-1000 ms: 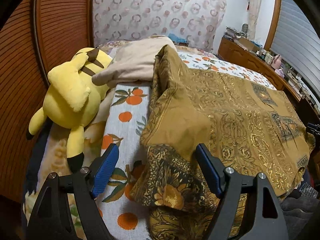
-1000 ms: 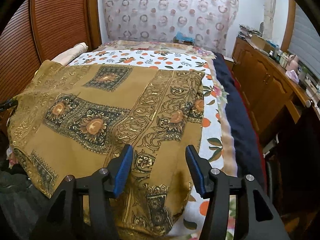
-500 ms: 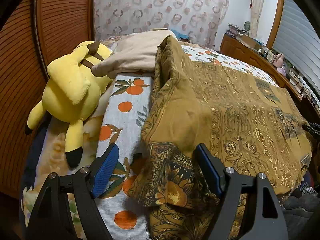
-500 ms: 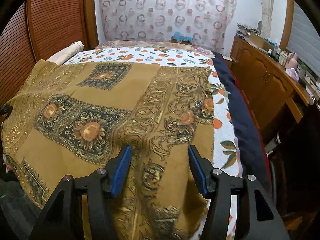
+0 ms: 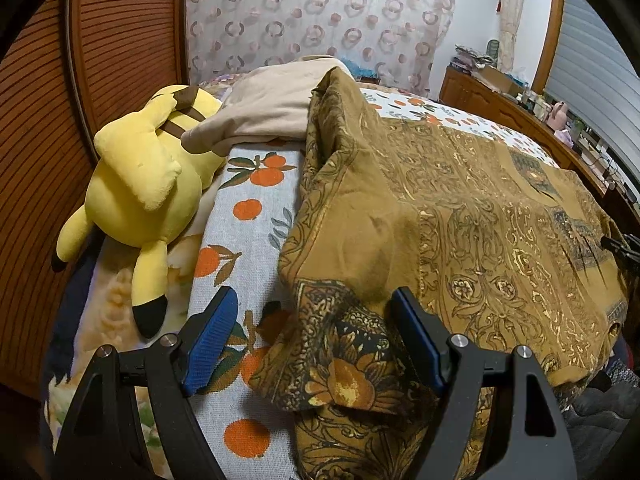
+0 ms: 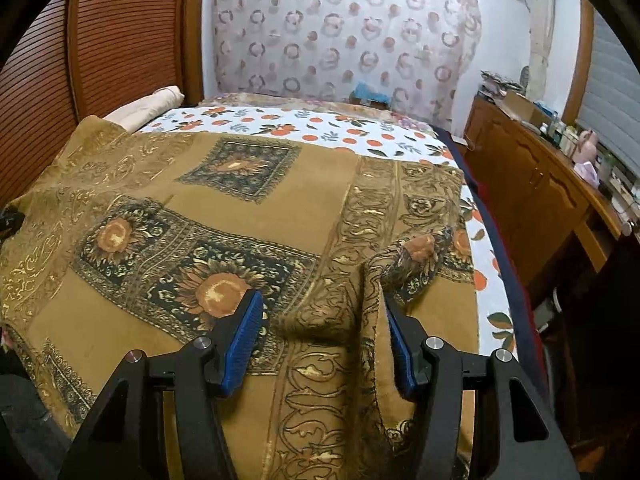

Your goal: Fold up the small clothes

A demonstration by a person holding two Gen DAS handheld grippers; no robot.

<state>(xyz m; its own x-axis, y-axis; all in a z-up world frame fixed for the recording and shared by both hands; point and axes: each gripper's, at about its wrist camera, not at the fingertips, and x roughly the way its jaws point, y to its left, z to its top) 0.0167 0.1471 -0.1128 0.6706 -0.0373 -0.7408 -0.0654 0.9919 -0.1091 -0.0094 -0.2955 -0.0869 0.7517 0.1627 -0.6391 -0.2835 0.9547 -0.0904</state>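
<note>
Two claws are in view, both spread wide with nothing clamped between their blue pads. The left claw (image 5: 312, 336) sits low over the near left corner of the brown patterned cloth (image 5: 480, 220), where a folded-over flap with a sunflower motif lies between its fingers; the right-hand pad appears to touch the fabric, the left-hand pad stands over the orange-print bedsheet (image 5: 248, 216). The right claw (image 6: 320, 340) sits over the near right part of the same cloth (image 6: 200, 208), straddling a raised ridge of bunched fabric; whether either pad presses it cannot be told.

The cloth lies spread across the bed, its near edge hanging over the bedside. Its far left corner is rucked up against a beige pillow (image 5: 276, 104). A yellow plush toy (image 5: 136, 184) lies on the bed's left side, beside the slatted wooden panel (image 5: 44, 120). A wooden cabinet (image 6: 532, 188) runs along the bed's right side.
</note>
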